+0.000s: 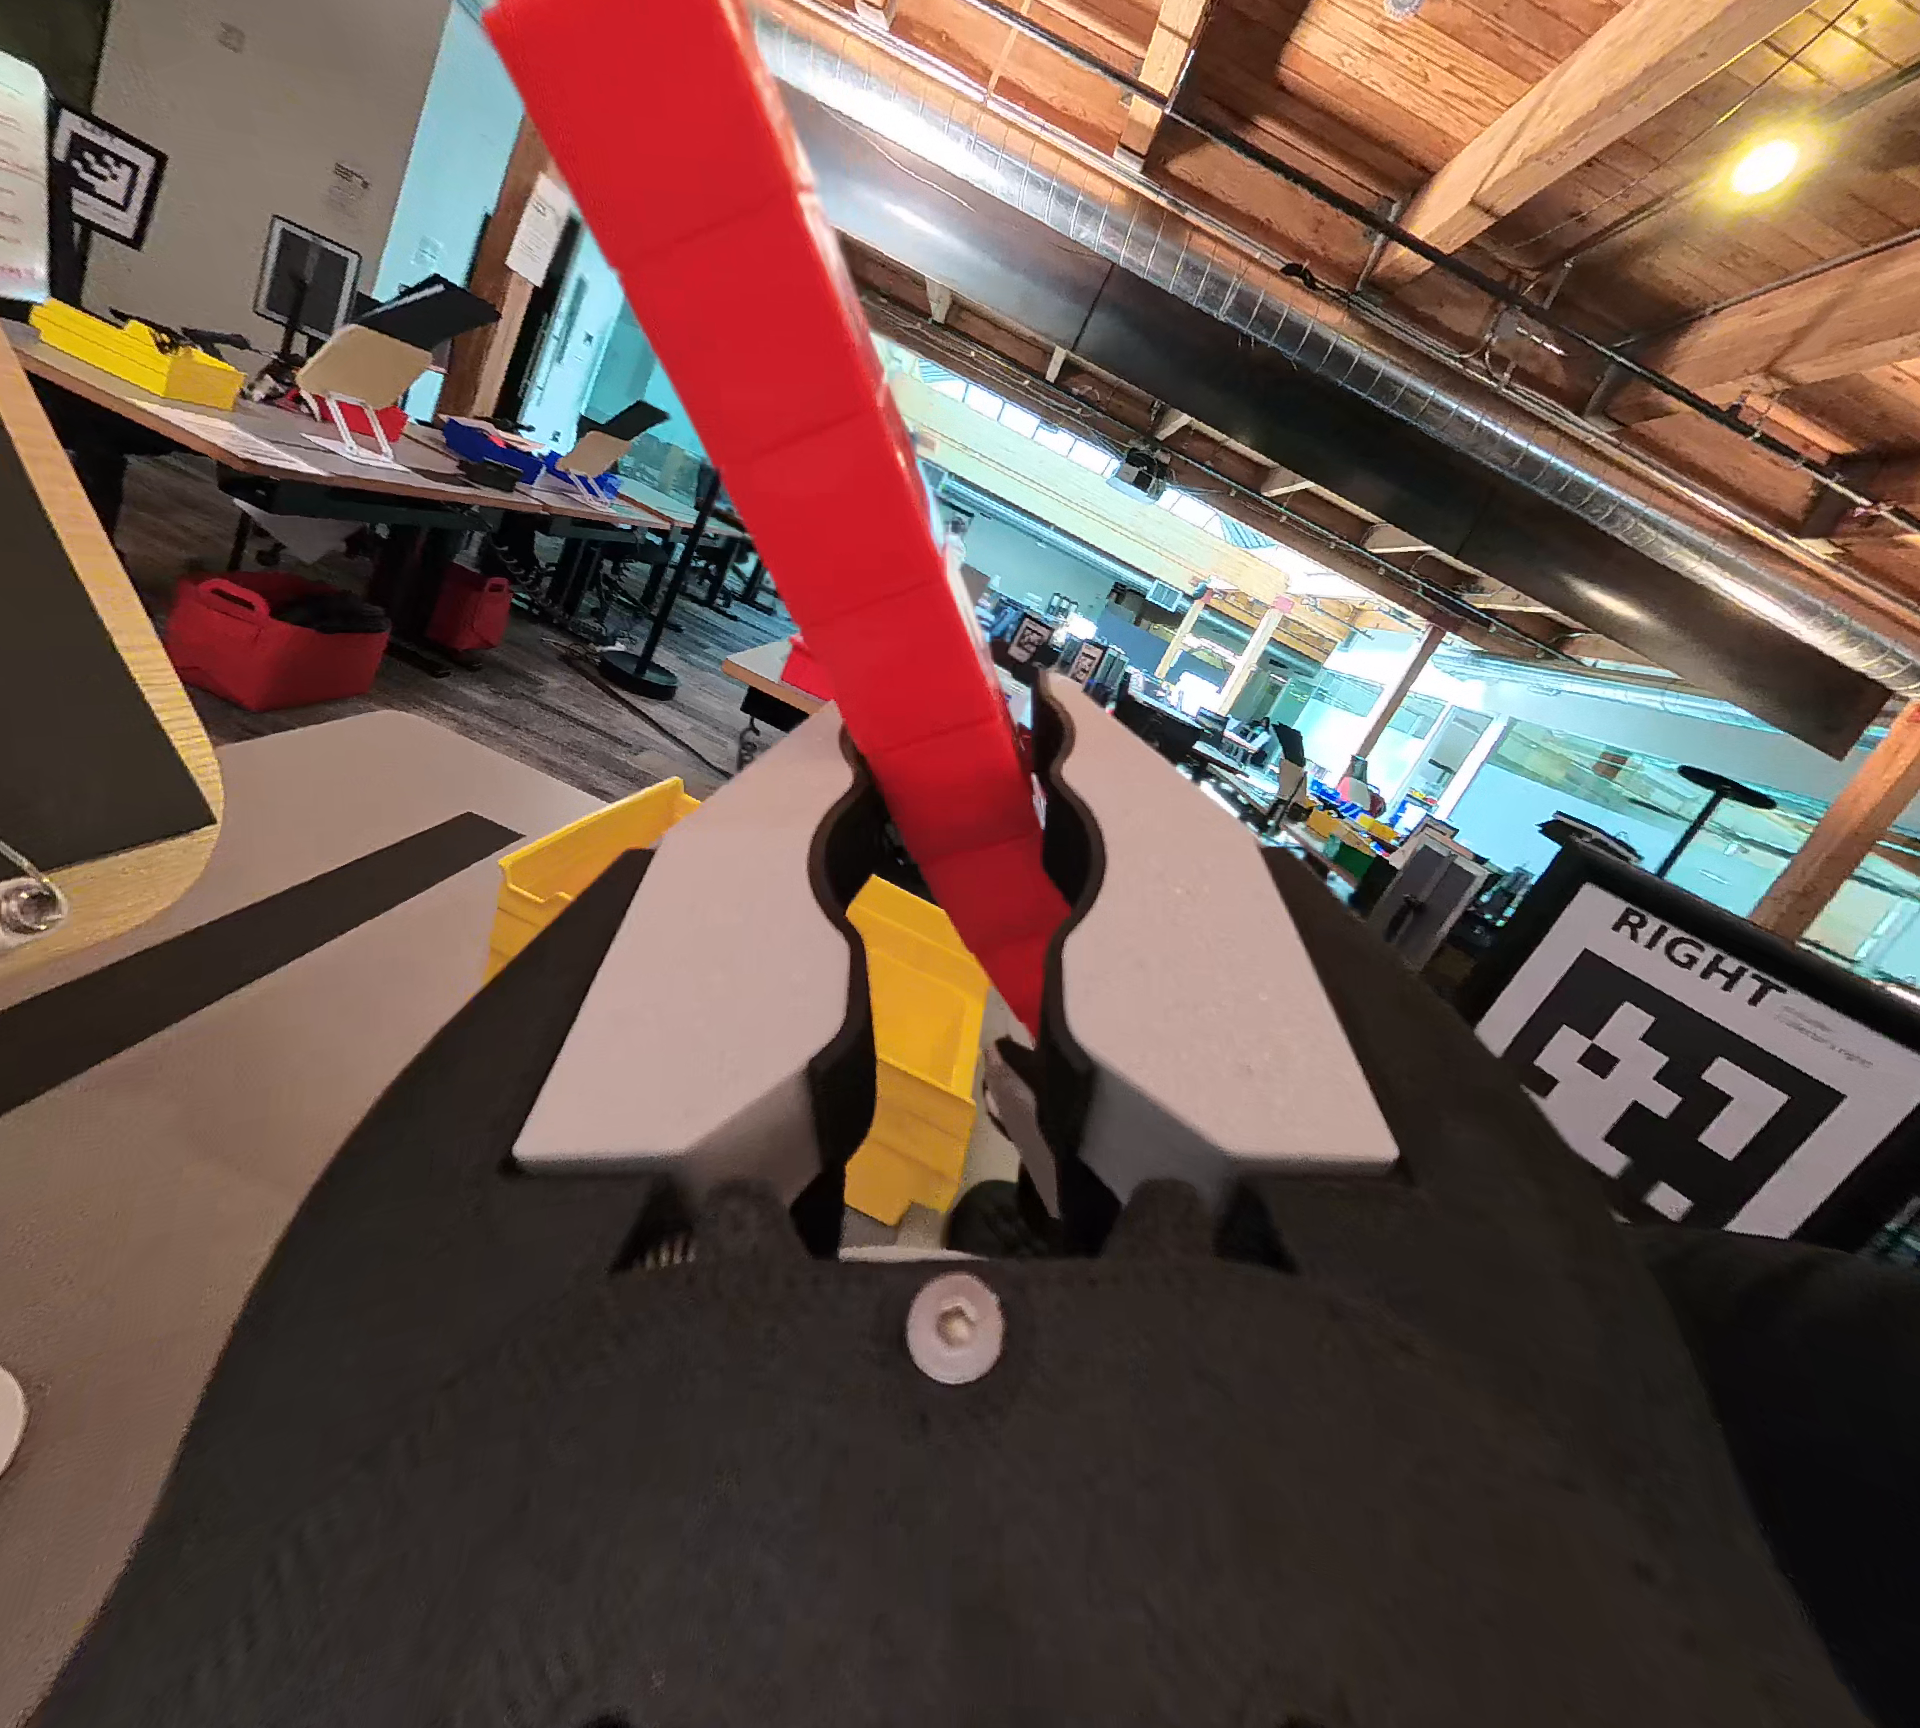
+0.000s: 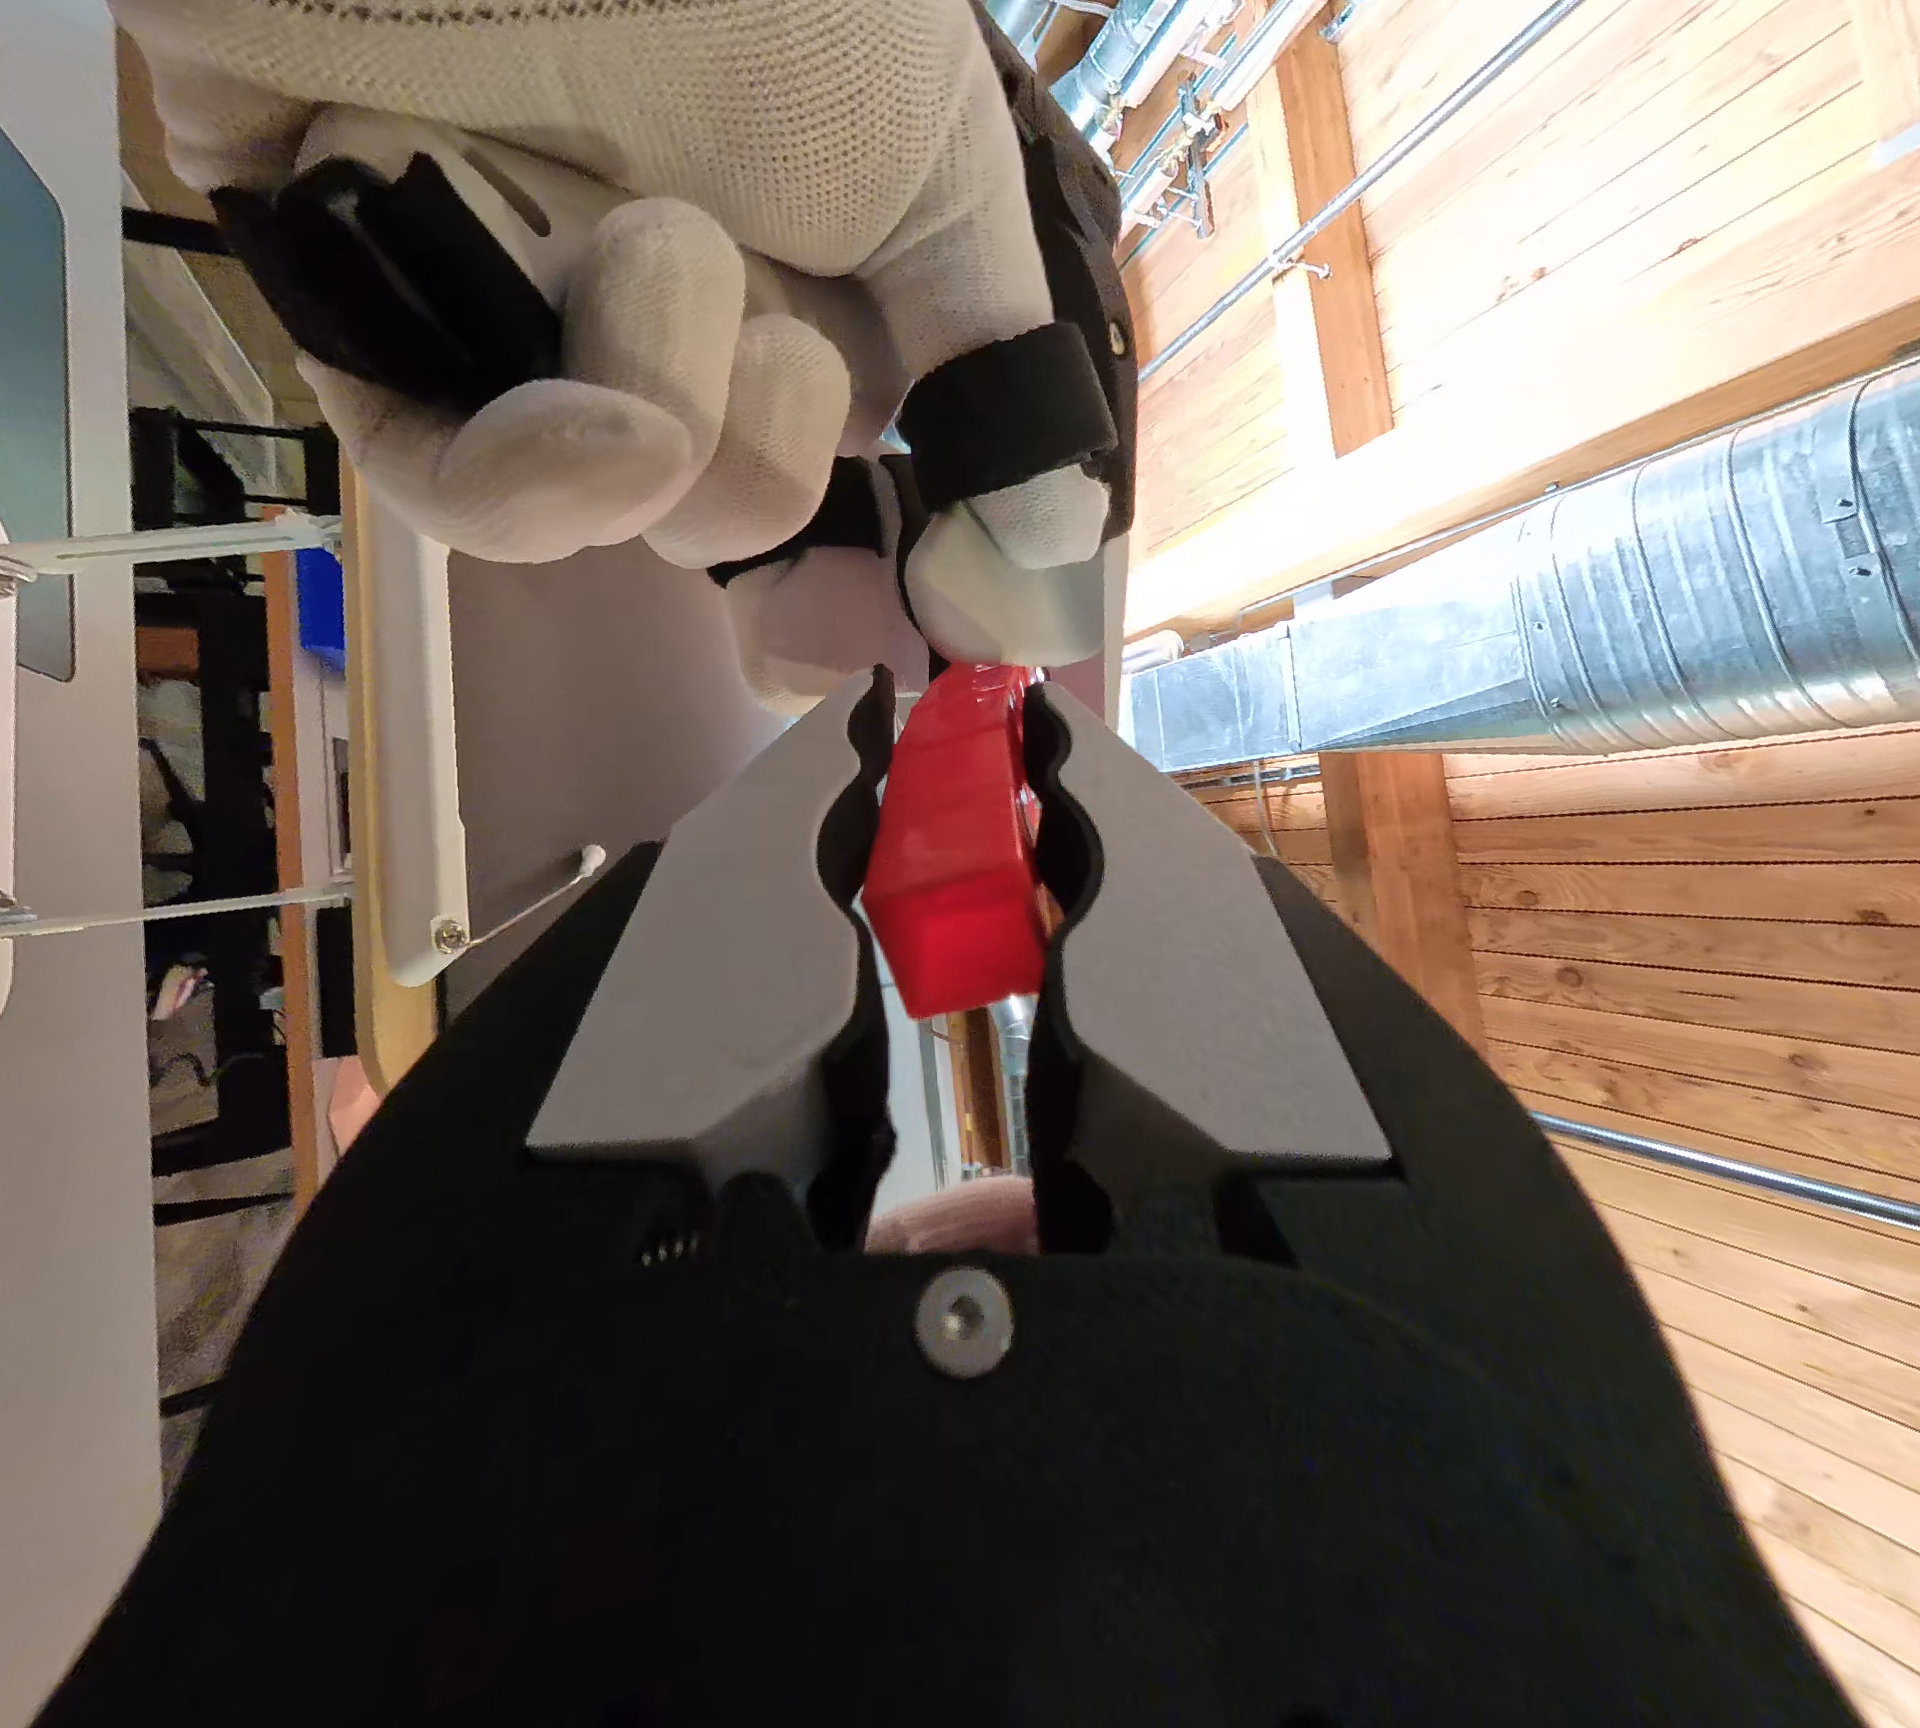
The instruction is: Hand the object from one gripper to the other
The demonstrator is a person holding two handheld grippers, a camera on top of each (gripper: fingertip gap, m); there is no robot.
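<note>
A long red brick bar point(image 1: 727, 276) stands between the fingers of my left gripper point(image 1: 940, 722). It slants up to the left towards the ceiling. Its lower end lies against the right finger and its side meets the left fingertip, so the jaws stand narrowly apart around it. In the right wrist view the near end of the same bar point(image 2: 956, 878) sits squeezed between both pads of my right gripper point(image 2: 951, 691). Just beyond it, a white-gloved hand point(image 2: 582, 68) holds the left gripper, whose grey fingertip point(image 2: 997, 608) touches the bar.
A yellow bin point(image 1: 582, 857) sits on the grey table point(image 1: 260, 847) under the left gripper. A black-and-white marker board point(image 1: 1683, 1086) stands close at the right. A wooden-edged panel point(image 1: 104, 743) is at the left. Wooden ceiling and a metal duct point(image 2: 1662, 556) are overhead. Across from one pair of fingers to the other is roughly 6 cm.
</note>
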